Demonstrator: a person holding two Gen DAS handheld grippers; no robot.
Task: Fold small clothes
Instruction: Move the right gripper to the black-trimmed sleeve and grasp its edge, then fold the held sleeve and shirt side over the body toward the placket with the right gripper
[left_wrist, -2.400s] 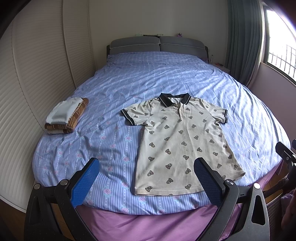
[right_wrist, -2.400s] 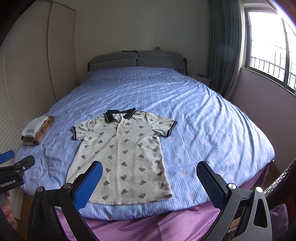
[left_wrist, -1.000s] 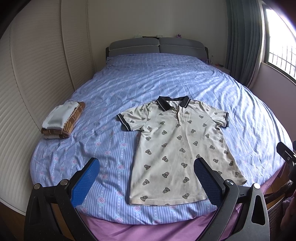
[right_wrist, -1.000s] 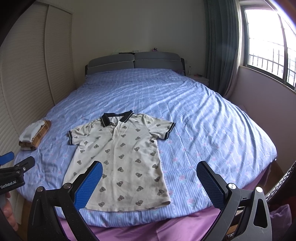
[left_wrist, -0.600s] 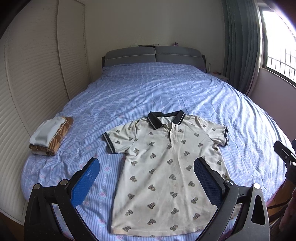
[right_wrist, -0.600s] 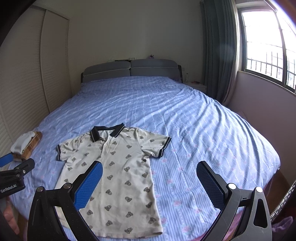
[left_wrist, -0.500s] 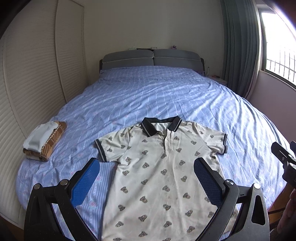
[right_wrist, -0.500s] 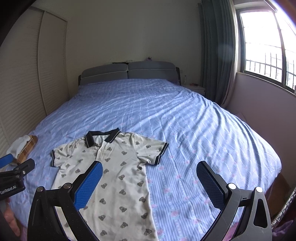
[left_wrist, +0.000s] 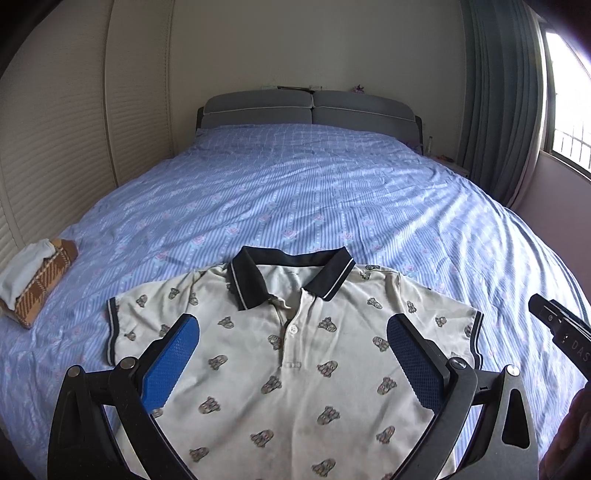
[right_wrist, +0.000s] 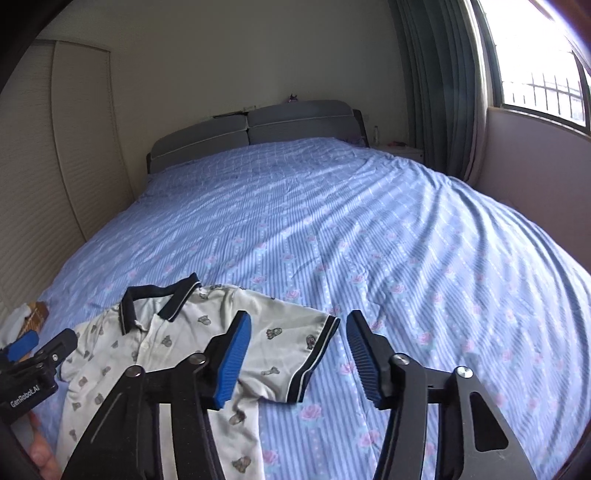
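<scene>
A cream polo shirt (left_wrist: 295, 354) with a small bear print and a dark collar lies flat, face up, on the blue striped bedspread (left_wrist: 314, 199). My left gripper (left_wrist: 291, 365) is open and empty, hovering over the shirt's chest. My right gripper (right_wrist: 297, 354) is open, narrower than before, and straddles the dark-trimmed edge of the shirt's right sleeve (right_wrist: 314, 354) without gripping it. The shirt (right_wrist: 177, 343) lies at lower left in the right wrist view. The lower hem is out of view.
A folded stack of clothes (left_wrist: 33, 280), white on brown plaid, sits at the bed's left edge. The grey headboard (left_wrist: 310, 110) is at the far end. Louvred wardrobe doors (left_wrist: 55, 147) stand left; curtain (left_wrist: 498, 110) and window stand right.
Both grippers have moved forward and down toward the shirt. The right gripper's jaws have narrowed and now sit around the right sleeve edge. The shirt has not moved.
</scene>
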